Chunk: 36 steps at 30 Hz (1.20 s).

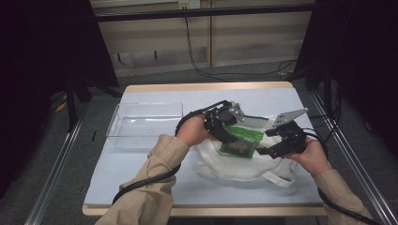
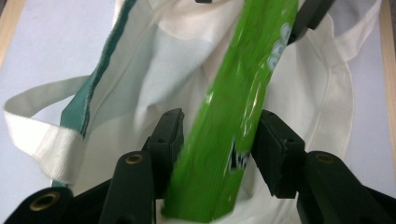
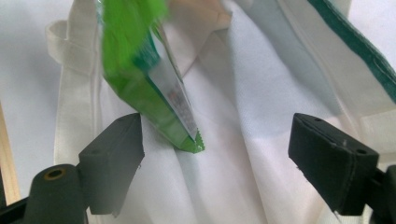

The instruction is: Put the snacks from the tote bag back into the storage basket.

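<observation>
A green snack packet [image 1: 241, 139] hangs over a white cloth tote bag [image 1: 244, 164] that lies on the table. My left gripper [image 1: 229, 132] is shut on it. In the left gripper view the two black jaws press on the sides of the green packet [image 2: 229, 126], and my left gripper [image 2: 219, 128] points down at the bag's open mouth [image 2: 159, 60]. My right gripper [image 1: 265, 141] stands to the right of the packet with its jaws wide apart. In the right gripper view my right gripper [image 3: 217, 135] is open, and the packet's lower corner [image 3: 154, 100] hangs between the jaws, clear of both pads, above the bag [image 3: 261, 107].
A clear plastic bin [image 1: 143, 124] stands on the pale table top [image 1: 141, 173] to the left of the bag. The bag's handles [image 1: 281, 180] trail toward the front edge. Dark stands and cables ring the table.
</observation>
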Tool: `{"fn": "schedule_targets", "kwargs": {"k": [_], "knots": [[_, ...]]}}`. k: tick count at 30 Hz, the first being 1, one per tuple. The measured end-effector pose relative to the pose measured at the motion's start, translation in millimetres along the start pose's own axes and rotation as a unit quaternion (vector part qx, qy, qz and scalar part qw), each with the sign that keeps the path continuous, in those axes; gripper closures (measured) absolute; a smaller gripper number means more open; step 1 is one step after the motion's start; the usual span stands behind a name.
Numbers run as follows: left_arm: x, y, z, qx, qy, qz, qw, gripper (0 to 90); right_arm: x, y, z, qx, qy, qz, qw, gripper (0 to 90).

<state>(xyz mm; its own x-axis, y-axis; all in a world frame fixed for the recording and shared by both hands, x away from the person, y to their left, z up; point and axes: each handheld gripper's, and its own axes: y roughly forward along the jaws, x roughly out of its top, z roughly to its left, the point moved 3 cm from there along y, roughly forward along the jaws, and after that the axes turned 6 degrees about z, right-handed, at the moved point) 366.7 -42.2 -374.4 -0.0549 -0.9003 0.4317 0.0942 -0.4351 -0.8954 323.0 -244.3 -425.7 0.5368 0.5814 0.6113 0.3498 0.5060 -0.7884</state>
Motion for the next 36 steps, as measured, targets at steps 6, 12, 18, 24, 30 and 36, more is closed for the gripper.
{"fn": "schedule_targets", "kwargs": {"k": [6, 12, 18, 24, 30, 36], "knots": [[6.6, 3.1, -4.7, -0.019, 0.024, 0.032, 0.999, 61.2, -4.7, 3.0, 1.1, -0.01, 0.0, 0.004, 0.9999, 16.3], [5.1, 3.4, -4.5, -0.022, 0.027, 0.066, 0.9972, 70.2, -9.9, 7.3, 4.9, -0.013, 0.0, 0.008, 0.9999, 15.5], [-1.6, -1.5, -1.3, -0.025, 0.016, 0.073, 0.9969, 71.9, -13.2, 9.7, 4.2, -0.007, 0.014, -0.005, 0.9999, 14.2], [-8.7, -7.4, 0.5, -0.025, 0.001, 0.076, 0.9968, 72.3, -15.5, 13.5, 5.8, -0.006, 0.017, -0.009, 0.9998, 12.7], [-13.0, -13.8, 3.0, -0.032, -0.02, 0.077, 0.9963, 72.9, -15.5, 17.6, 7.0, -0.003, 0.026, -0.013, 0.9996, 10.4], [-17.1, -22.3, 6.9, -0.035, -0.055, 0.058, 0.9962, 73.8, -14.7, 18.6, 7.7, 0.002, 0.029, -0.009, 0.9995, 8.0]]}}
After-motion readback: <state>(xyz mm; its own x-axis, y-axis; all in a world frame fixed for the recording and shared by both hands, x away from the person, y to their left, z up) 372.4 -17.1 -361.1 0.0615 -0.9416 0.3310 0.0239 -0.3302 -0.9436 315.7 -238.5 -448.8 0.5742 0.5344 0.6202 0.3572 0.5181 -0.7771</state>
